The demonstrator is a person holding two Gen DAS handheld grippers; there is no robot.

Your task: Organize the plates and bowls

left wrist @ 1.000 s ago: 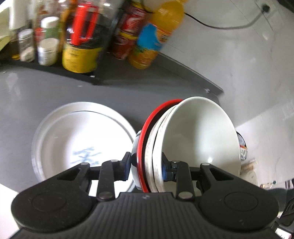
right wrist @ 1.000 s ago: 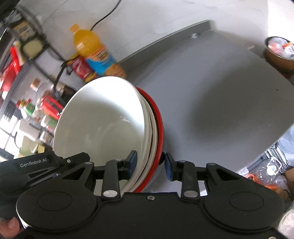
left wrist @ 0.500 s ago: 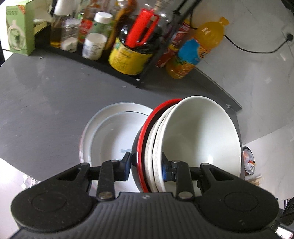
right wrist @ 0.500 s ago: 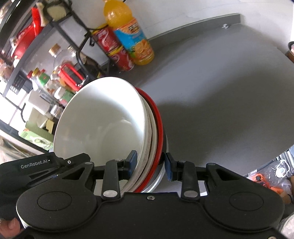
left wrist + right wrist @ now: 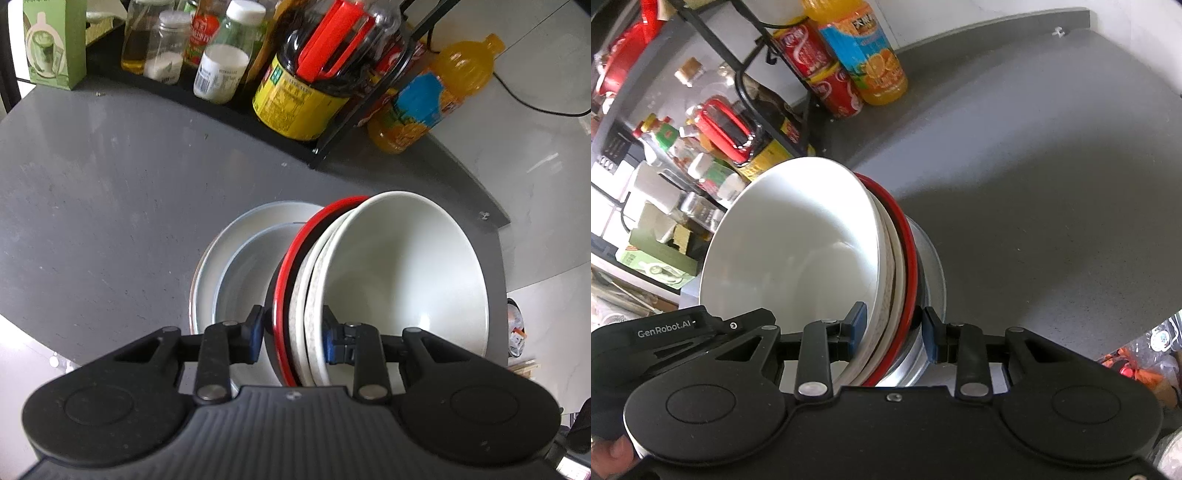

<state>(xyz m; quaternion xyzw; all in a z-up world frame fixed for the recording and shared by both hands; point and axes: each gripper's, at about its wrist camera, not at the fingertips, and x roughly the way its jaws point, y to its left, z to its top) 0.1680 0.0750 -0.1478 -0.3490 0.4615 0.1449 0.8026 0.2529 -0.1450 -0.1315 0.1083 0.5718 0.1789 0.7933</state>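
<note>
Across the far edge of the grey counter (image 5: 92,206) runs a black rack (image 5: 229,103) of jars and bottles, with an orange bottle (image 5: 428,99) and red cans (image 5: 823,81) at its right end. Nearer, at the middle of the counter, lie the plates (image 5: 225,266), a smaller one nested on a larger, both white.

Right over the plates hangs the bowl stack (image 5: 388,280): a white bowl innermost, a speckled one behind it, a red-rimmed dark one outermost, all nested and tipped on edge. Both tongs carry it between them. The left gripper (image 5: 291,332) is narrowed on the near rim, one pad outside the red bowl and one inside the white. The right gripper (image 5: 894,328) straddles the rim on the opposite side; its inner pad touches the white bowl, but a slight gap shows at the outer pad, so I cannot tell if it is truly clamped.

By my judgement the sorting is well advanced: bowls are gathered into one stack, plates into another. What remains is probably to level the bowls and set them down on or beside the plates, then release.
</note>
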